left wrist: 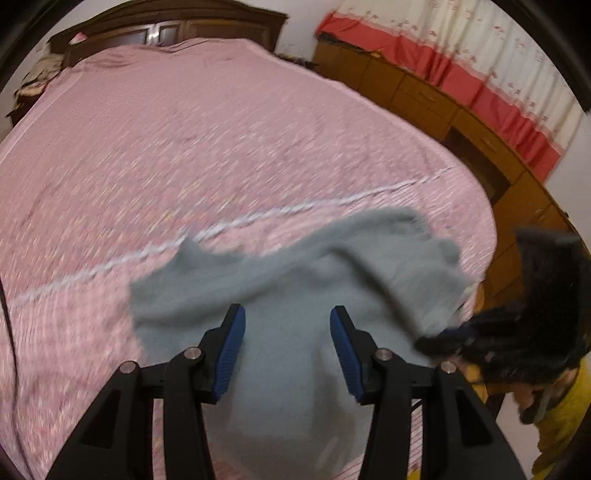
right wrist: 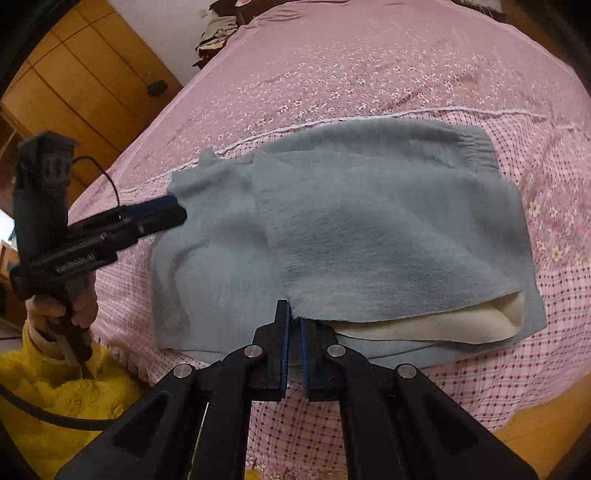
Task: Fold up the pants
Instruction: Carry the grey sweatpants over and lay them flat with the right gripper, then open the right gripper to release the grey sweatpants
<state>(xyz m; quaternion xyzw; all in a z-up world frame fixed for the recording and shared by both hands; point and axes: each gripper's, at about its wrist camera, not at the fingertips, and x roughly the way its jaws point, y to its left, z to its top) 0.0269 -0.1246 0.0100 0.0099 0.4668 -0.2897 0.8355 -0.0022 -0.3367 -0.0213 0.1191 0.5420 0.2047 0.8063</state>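
Grey-blue fleece pants [right wrist: 369, 221] lie folded on the pink flowered bedspread [right wrist: 369, 74], with cream lining [right wrist: 443, 325] showing at the near right opening. My right gripper [right wrist: 293, 314] is shut on the near edge of the top layer. In the left wrist view the pants [left wrist: 288, 295] spread under my left gripper [left wrist: 287, 317], which hovers open with nothing between its blue pads. The right gripper [left wrist: 428, 343] appears blurred at the cloth's right edge. From the right wrist view, the left gripper [right wrist: 177, 210] points at the pants' far left corner.
A wooden headboard [left wrist: 166, 29] closes the far end of the bed. Wooden cabinets [left wrist: 424, 96] and a red-and-white curtain [left wrist: 480, 74] line one side, a wardrobe [right wrist: 74, 74] the other. A hand in a yellow sleeve [right wrist: 55, 387] holds the left gripper. Clothes [right wrist: 218, 33] are piled beside the bed.
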